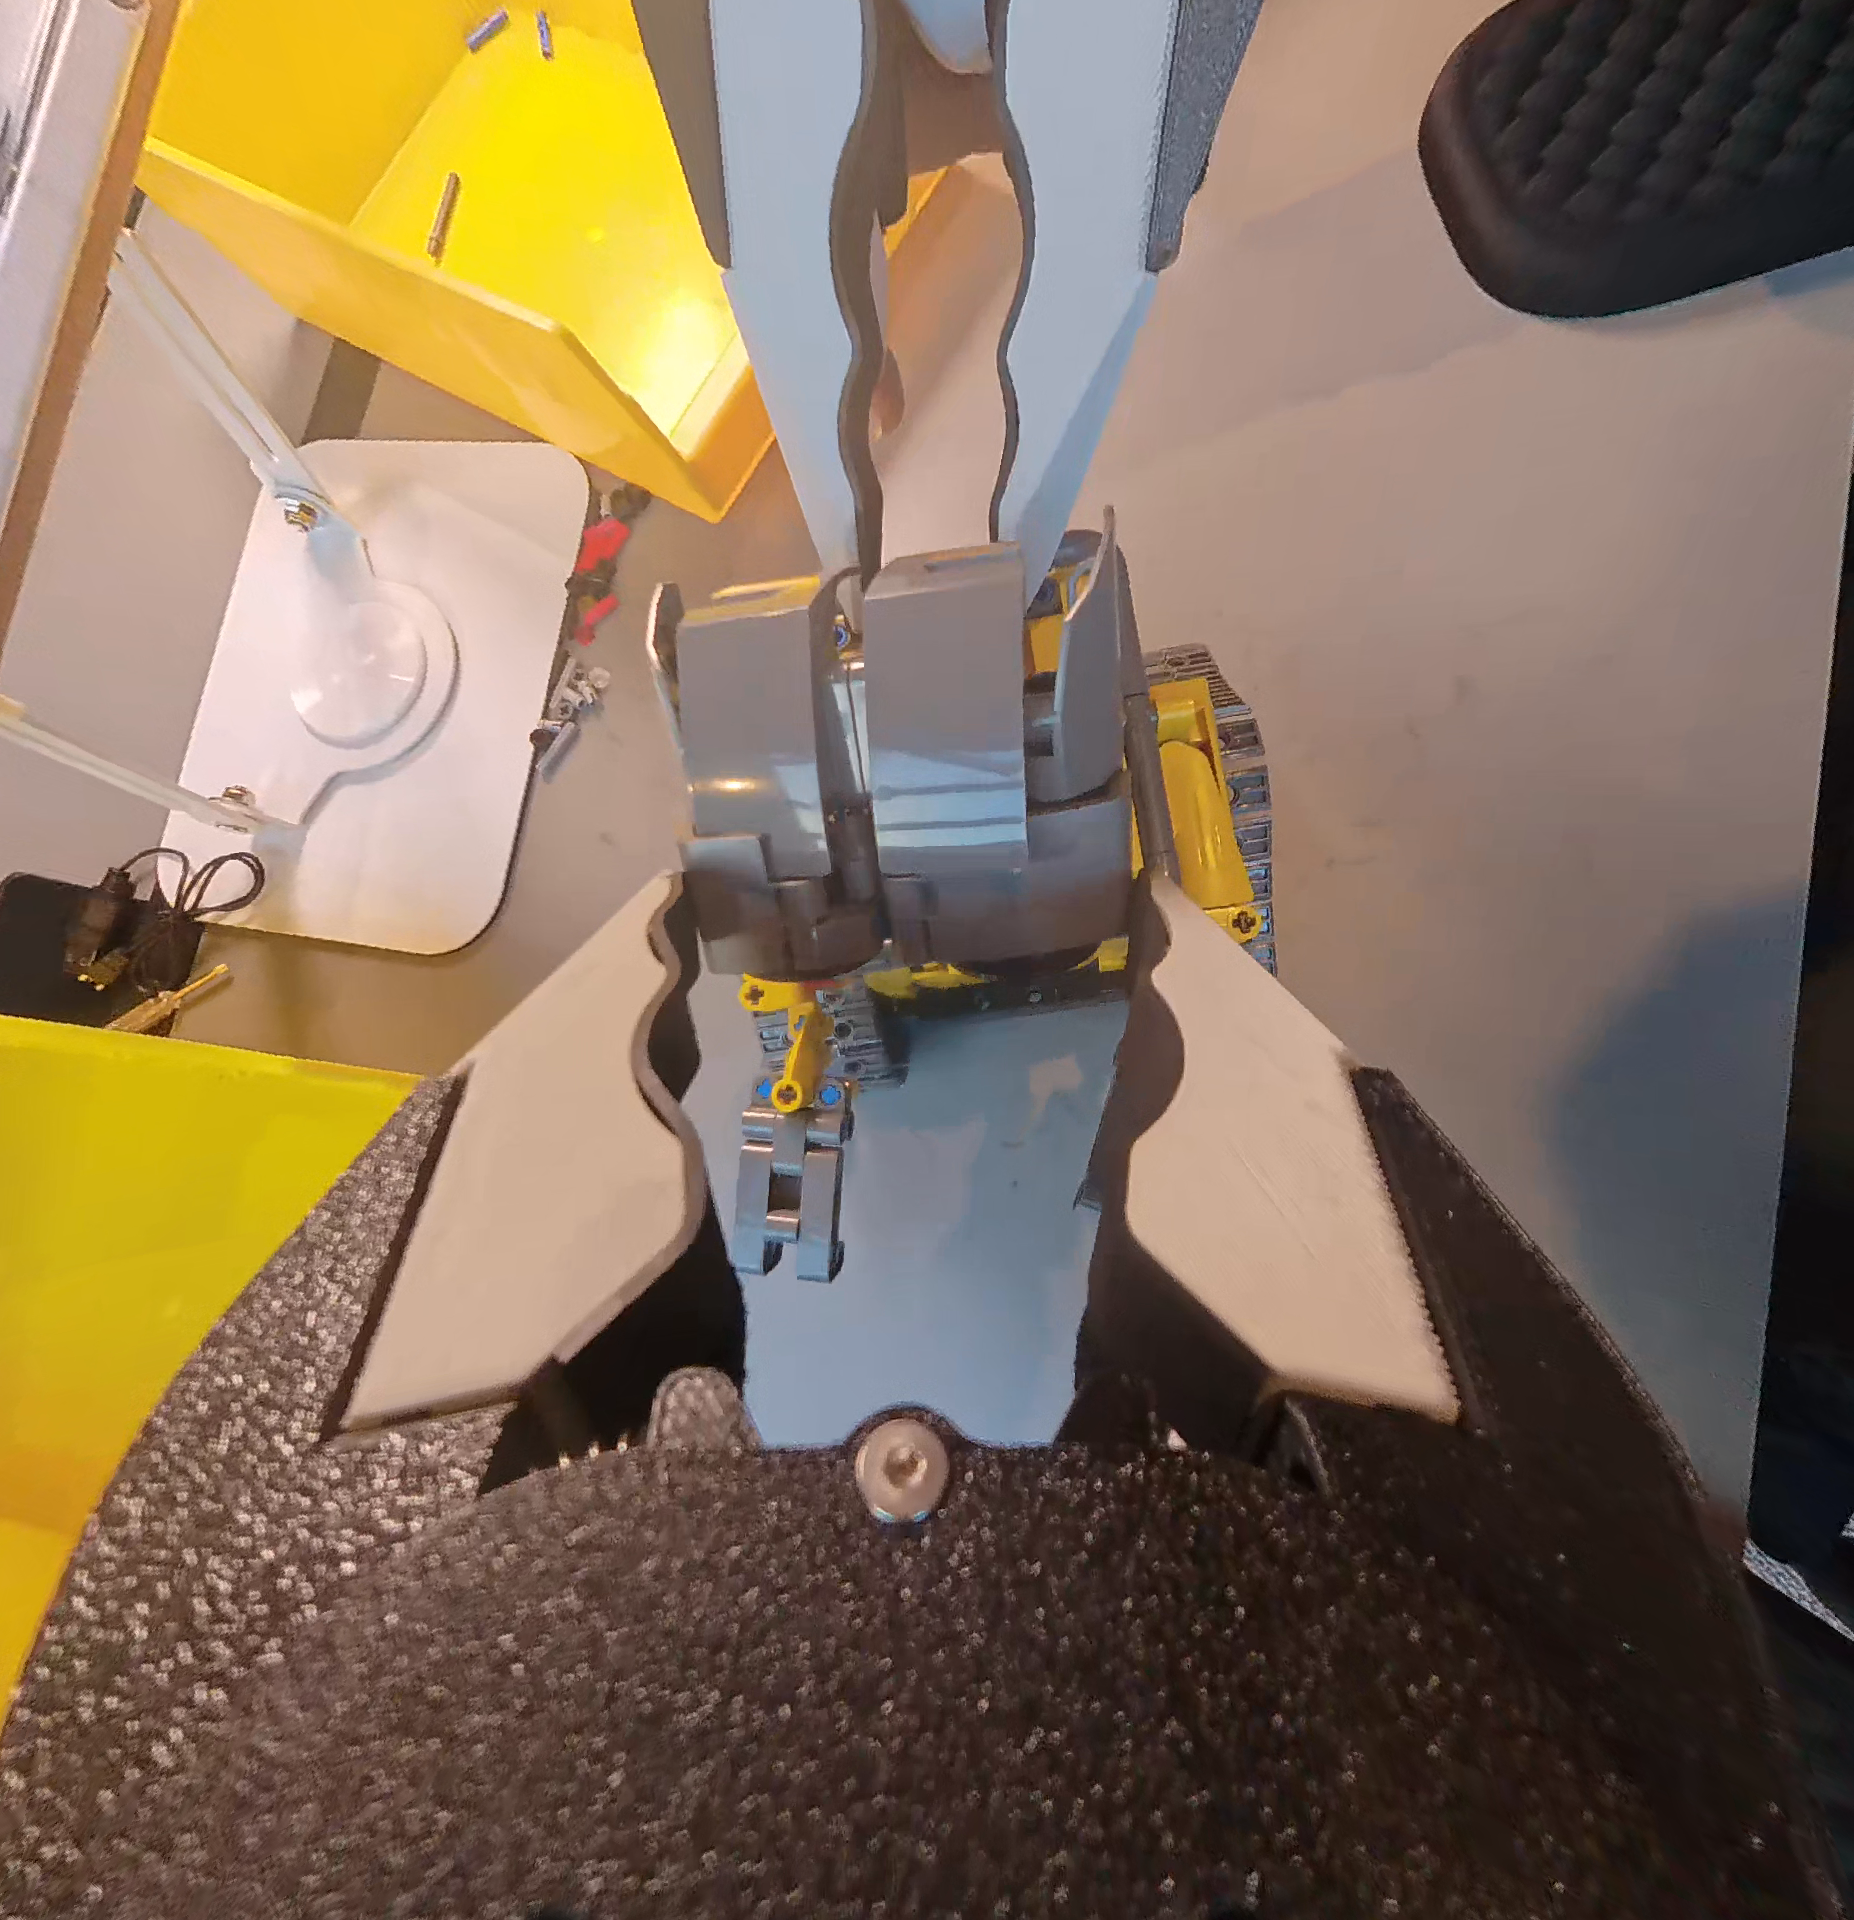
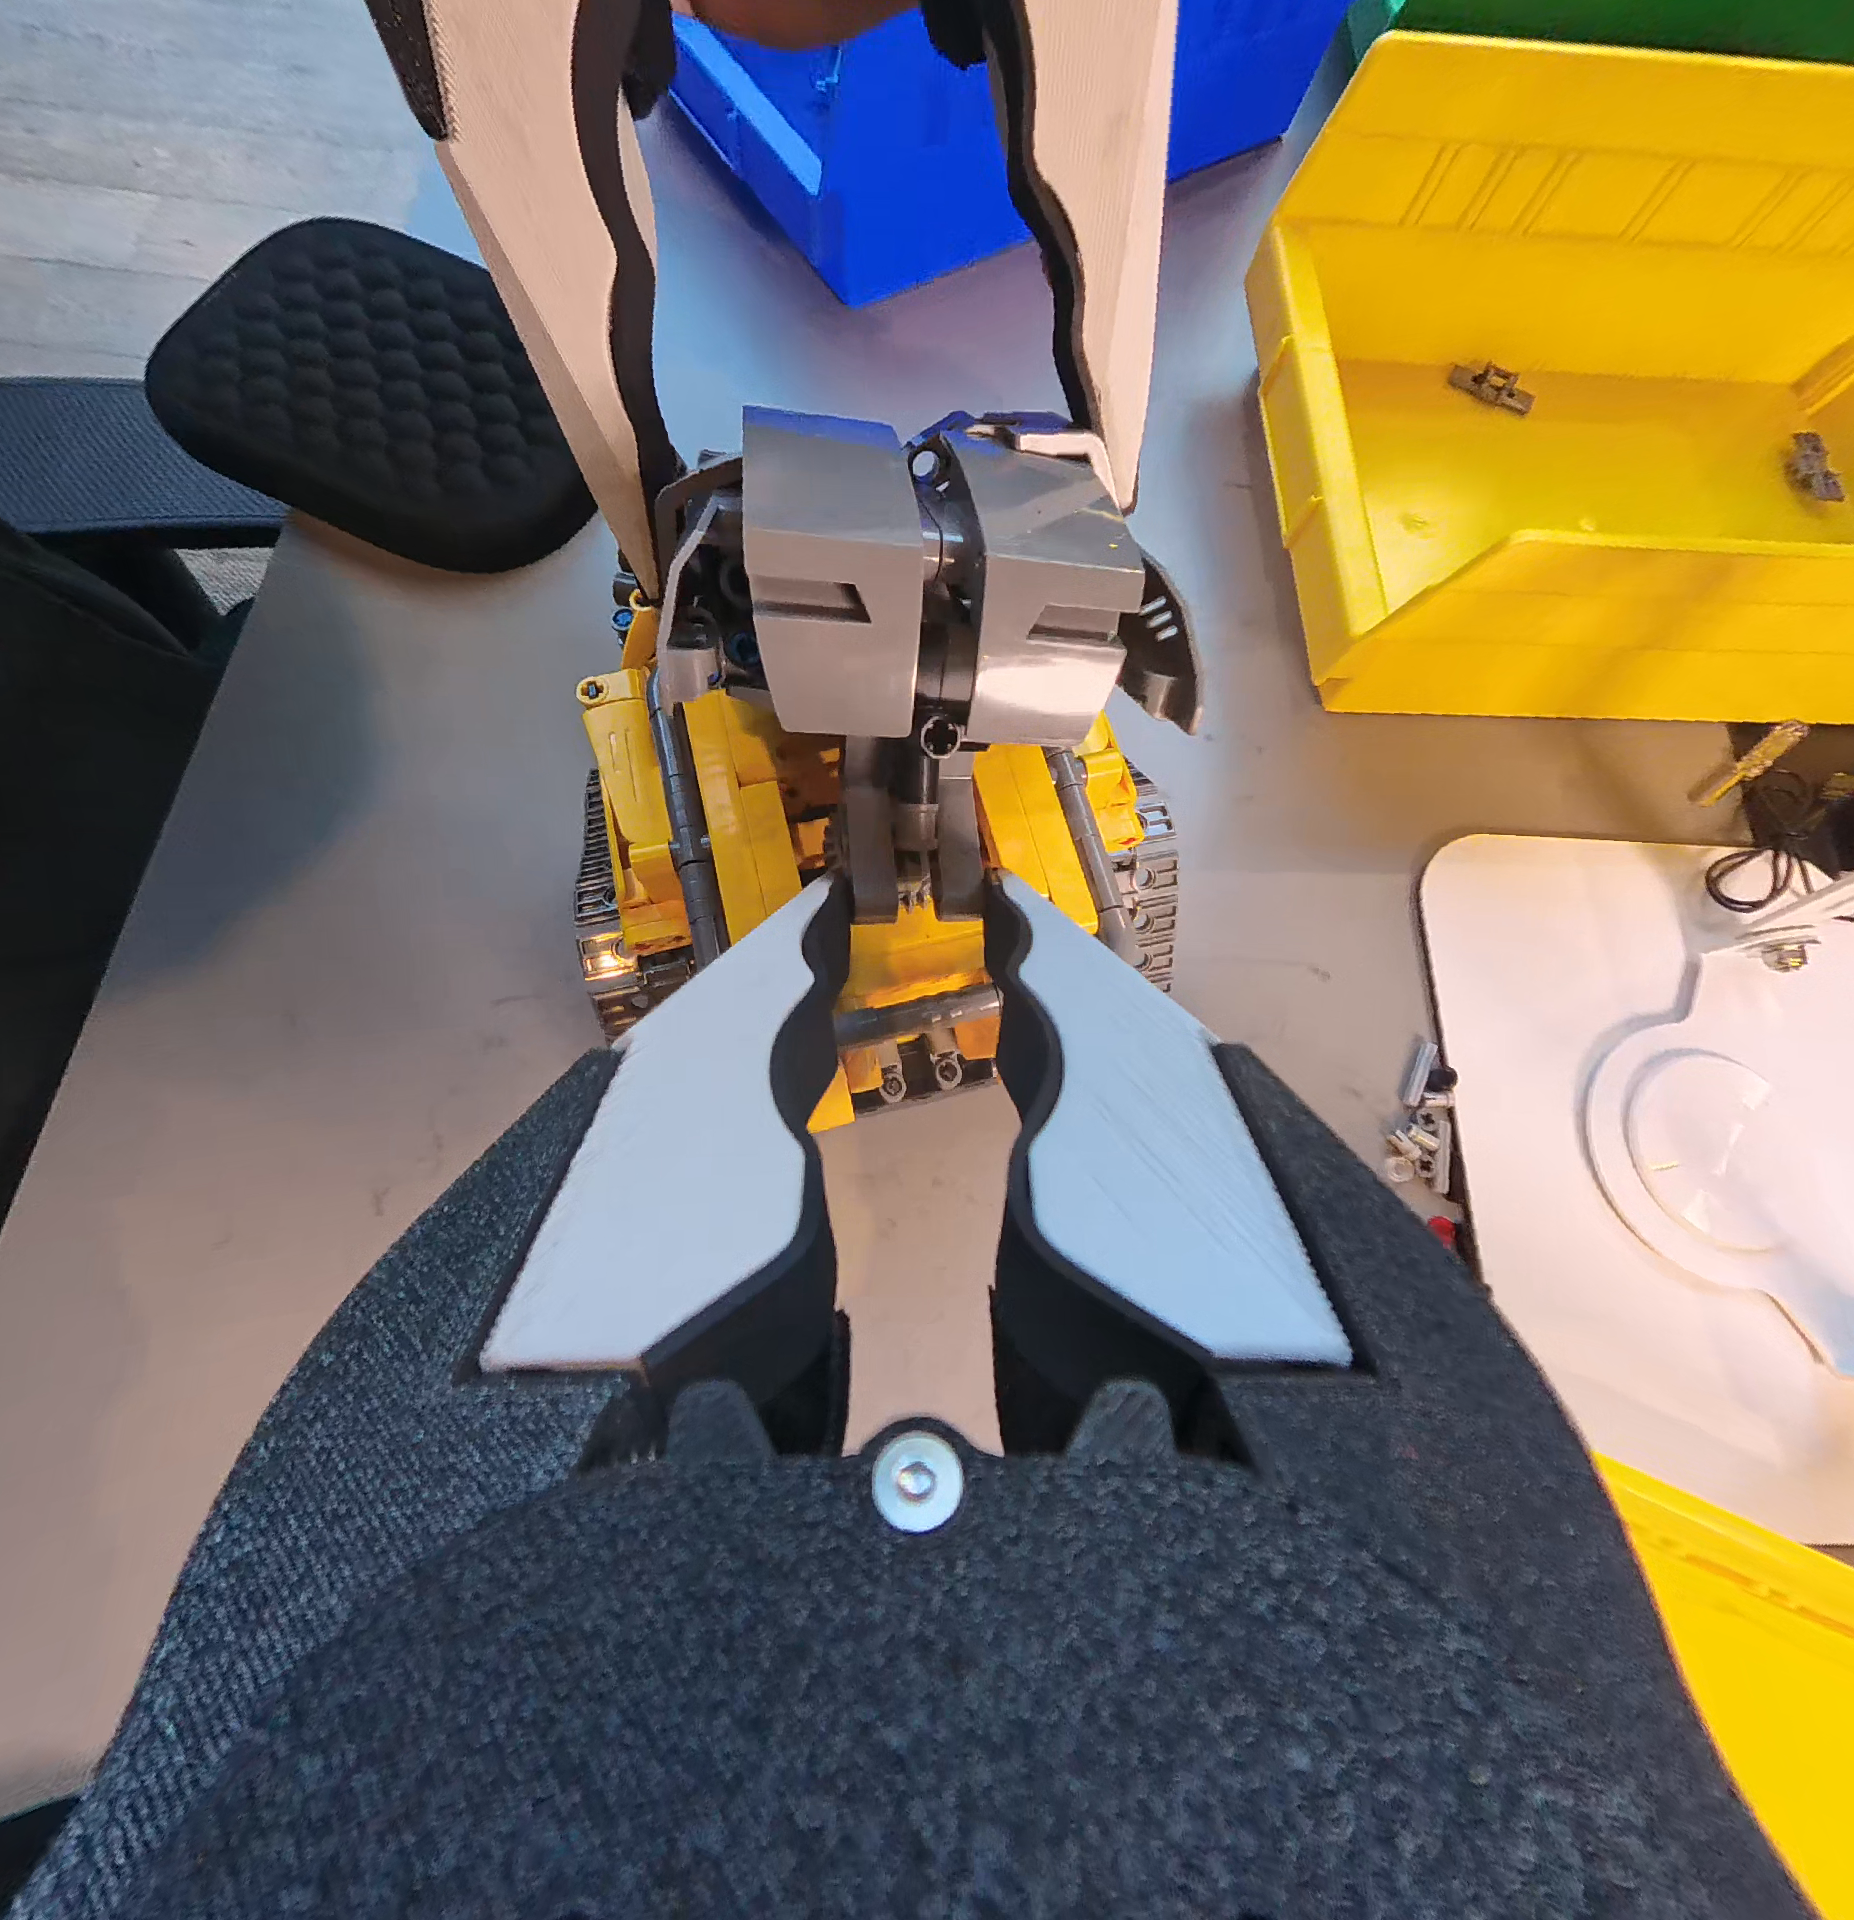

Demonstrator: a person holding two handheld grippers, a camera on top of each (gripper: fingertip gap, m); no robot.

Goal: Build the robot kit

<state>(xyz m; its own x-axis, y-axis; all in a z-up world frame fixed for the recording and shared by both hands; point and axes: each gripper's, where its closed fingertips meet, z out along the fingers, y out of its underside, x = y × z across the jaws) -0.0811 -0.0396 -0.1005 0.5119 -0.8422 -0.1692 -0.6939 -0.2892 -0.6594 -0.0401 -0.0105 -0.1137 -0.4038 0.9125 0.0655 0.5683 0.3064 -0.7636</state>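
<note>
A: What takes up the most room?

B: The grey table [image 2: 310, 935], with a big yellow bin [image 2: 1588, 488] at its right side, a blue bin [image 2: 881, 177] behind, and a white flat stand [image 2: 1588, 1039] carrying a clear lens. A black padded armrest [image 2: 362, 395] sits at the table's left edge.

A: And in the middle?

B: A brick-built model robot [image 2: 902, 790], yellow body on grey tracks, standing upright on the table. Its grey head [image 2: 933, 582] is two binocular-like halves on a dark neck.

A: Where is the left gripper [image 1: 907, 925]?

B: Its fingers are spread wide, one on each side of the head's lower part. I cannot tell whether they press it. In the other view they reach down on both sides of the head.

A: The right gripper [image 2: 912, 894]?

B: Partly open, tips either side of the dark neck at the top of the body; actual contact is not clear.

A: Small things?

B: One grey clawed arm [image 1: 793, 1174] of the model rests on the table between the left fingers. Loose small bricks [image 2: 1422, 1122] lie just beside the white stand.
</note>
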